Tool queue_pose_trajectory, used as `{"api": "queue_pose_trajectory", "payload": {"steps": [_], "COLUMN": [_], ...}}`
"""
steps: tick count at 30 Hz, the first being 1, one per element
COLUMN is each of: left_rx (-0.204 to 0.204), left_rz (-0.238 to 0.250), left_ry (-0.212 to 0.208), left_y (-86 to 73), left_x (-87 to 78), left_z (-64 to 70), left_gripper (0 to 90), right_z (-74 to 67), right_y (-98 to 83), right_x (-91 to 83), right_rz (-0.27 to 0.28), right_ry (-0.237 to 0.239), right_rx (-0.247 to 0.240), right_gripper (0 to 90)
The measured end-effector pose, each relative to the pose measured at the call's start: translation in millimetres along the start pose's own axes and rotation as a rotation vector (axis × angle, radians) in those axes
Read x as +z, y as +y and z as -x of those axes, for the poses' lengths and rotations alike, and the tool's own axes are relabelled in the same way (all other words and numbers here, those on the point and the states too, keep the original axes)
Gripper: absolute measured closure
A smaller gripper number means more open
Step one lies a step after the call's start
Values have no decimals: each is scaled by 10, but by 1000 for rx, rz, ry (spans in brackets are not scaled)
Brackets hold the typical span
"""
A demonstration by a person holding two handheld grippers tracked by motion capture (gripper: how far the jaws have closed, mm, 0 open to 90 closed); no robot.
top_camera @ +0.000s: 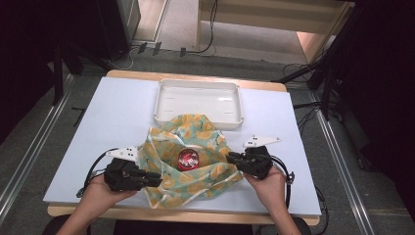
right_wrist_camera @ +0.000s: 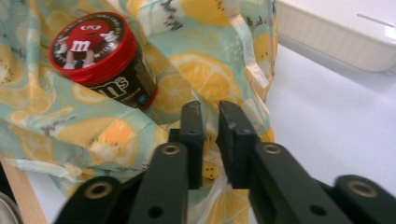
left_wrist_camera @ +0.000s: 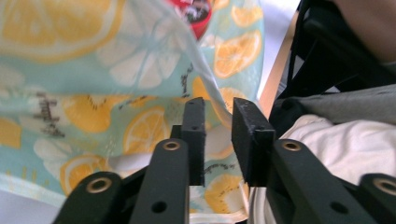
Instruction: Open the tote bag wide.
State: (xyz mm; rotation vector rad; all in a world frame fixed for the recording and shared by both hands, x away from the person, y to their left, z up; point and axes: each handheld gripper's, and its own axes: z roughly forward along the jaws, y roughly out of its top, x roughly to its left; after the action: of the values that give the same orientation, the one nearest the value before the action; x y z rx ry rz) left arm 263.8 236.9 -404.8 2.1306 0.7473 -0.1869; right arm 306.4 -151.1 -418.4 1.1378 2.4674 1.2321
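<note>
two matte black plastic two-jaw grippers, left [top_camera: 155,179] and right [top_camera: 231,157]. each carries a white three-cornered plate with dark dots on top. black cables loop from both bodies. jaw arms show brass-ringed screw holes; pads are square black blocks. person wears a white top and grey garment; forearms bare of sleeves.

Cloth [top_camera: 195,161]: pale green fabric printed with yellow and orange citrus slices, light edging. It lies crumpled and partly bunched on the white table, its far edge resting against the near wall of a white tray. Folds stand raised along its left and right sides.

Tub [top_camera: 188,159]: small round container, dark body, red lid bearing a cartoon character. It sits tilted in the hollow at the cloth's centre.
</note>
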Motion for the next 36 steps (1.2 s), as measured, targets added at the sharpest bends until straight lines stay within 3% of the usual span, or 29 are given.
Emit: {"api": "queue_pose_trajectory", "payload": {"steps": [3, 6, 14, 23, 26, 36], "left_rx": [-3, 18, 45, 57, 44, 6], "left_rz": [22, 25, 38, 15, 29, 31], "left_ry": [-2, 22, 57, 86, 88, 137], "left_y": [66, 157, 495, 796, 856, 879], "left_x": [-54, -95, -116, 42, 69, 239], "left_z": [15, 36, 23, -93, -163, -436], "left_gripper": [738, 739, 840, 886, 895, 900], "right_z": [-39, -76, -181, -254, -259, -235], "right_y": [23, 61, 230, 437, 485, 449], "right_x": [-43, -85, -97, 106, 167, 368], "right_rz": [27, 67, 104, 81, 81, 24], "right_ry": [9, 37, 77, 110, 125, 104], "right_rx": [-15, -9, -23, -40, -35, -41], "right_gripper": [740, 736, 852, 900, 900, 900]}}
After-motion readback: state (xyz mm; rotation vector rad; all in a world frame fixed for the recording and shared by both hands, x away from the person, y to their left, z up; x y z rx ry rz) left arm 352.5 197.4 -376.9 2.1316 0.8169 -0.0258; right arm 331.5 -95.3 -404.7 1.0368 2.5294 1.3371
